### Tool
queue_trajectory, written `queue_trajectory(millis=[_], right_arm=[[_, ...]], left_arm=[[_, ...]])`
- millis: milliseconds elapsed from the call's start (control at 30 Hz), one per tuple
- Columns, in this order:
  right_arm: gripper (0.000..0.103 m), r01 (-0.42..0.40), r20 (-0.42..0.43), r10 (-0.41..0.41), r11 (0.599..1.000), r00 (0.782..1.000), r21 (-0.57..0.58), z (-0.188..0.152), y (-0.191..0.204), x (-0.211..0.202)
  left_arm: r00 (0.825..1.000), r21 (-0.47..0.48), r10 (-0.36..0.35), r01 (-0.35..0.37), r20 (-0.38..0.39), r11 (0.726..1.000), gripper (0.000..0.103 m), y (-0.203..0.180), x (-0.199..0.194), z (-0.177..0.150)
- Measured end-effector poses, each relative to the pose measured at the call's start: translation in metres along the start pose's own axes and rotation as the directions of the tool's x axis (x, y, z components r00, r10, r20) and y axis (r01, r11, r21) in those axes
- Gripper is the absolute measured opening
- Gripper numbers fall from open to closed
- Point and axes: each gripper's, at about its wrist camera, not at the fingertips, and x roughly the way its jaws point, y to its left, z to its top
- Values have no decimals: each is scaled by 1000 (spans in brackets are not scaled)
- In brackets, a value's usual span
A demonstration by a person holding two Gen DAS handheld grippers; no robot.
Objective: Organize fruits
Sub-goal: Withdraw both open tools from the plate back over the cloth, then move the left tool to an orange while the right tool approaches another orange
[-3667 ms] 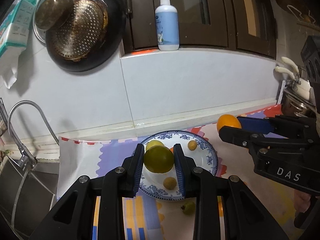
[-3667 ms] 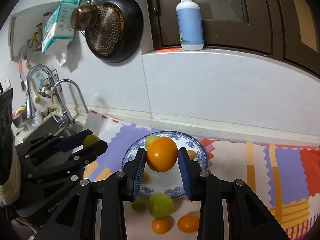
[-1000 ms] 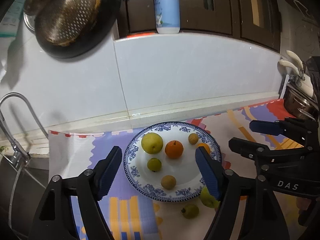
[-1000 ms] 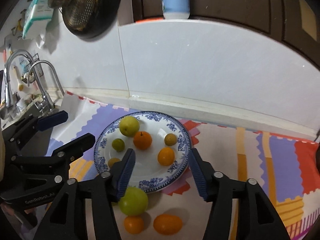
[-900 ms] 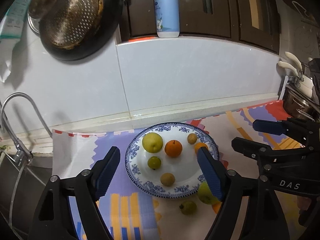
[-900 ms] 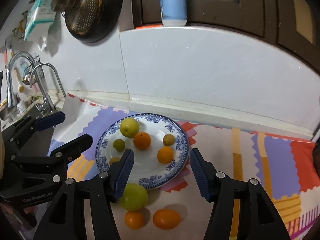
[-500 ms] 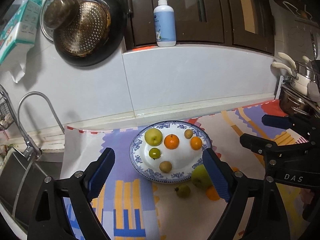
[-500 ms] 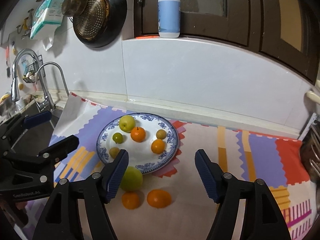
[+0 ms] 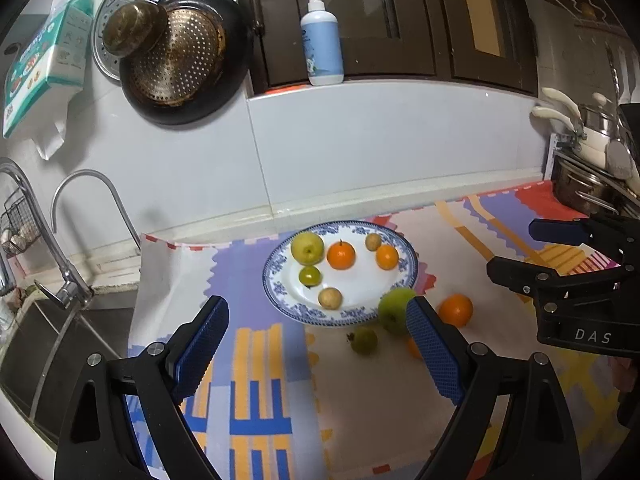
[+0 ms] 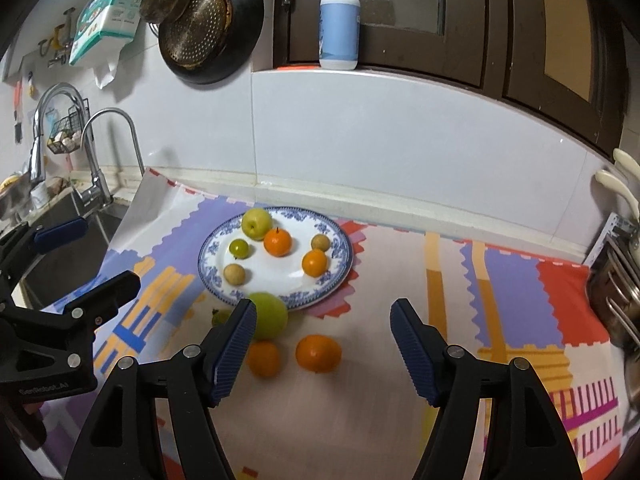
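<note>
Sitting on a patterned mat [image 10: 500, 280], the blue-rimmed plate [image 10: 208, 258] carries six fruits: a yellow-green apple [image 10: 256, 223], two oranges [image 10: 277, 241], a small green fruit [image 10: 239, 248] and two brownish ones [image 10: 234, 274]. Just off its near rim lie a large green apple [image 10: 270, 316], two more oranges [image 10: 318, 353] and a small green fruit [image 9: 364, 340]. The left gripper [image 9: 316, 350] and right gripper [image 10: 324, 354] both stand wide apart, holding nothing; their jaws have just been opening. "DAS" is printed on the right gripper's body, seen from the left wrist view. Far back, a pump bottle [image 10: 339, 28] stands on a ledge; its label is unreadable.
</note>
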Motion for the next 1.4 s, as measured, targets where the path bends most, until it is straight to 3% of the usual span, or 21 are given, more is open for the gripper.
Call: queue_trajectory(millis=[600,933,1200,1300,1400], right_arm=[[70,-65,-106,49,987,993,-150,-30,-9,26],[69,-127,-170,94,972,981,-198,-37,-18,60],[64,-176,-209,131,962,969,-211,-41,-19,80],[62,-185,-227,138,961,964,-203,-41,-20,86],[60,-199,-233,152,960,961,-197,-41,-20,89]], left_arm=[[991,95,-106,114,-85,989,88,-47,25,-34],[957,-2,-218,222,-193,975,62,-53,70,-42],[935,-33,-275,274,-225,961,54,-59,88,-43],[917,-43,-310,309,-251,950,43,-61,97,-43],[911,-37,-323,324,-258,945,43,-63,102,-41]])
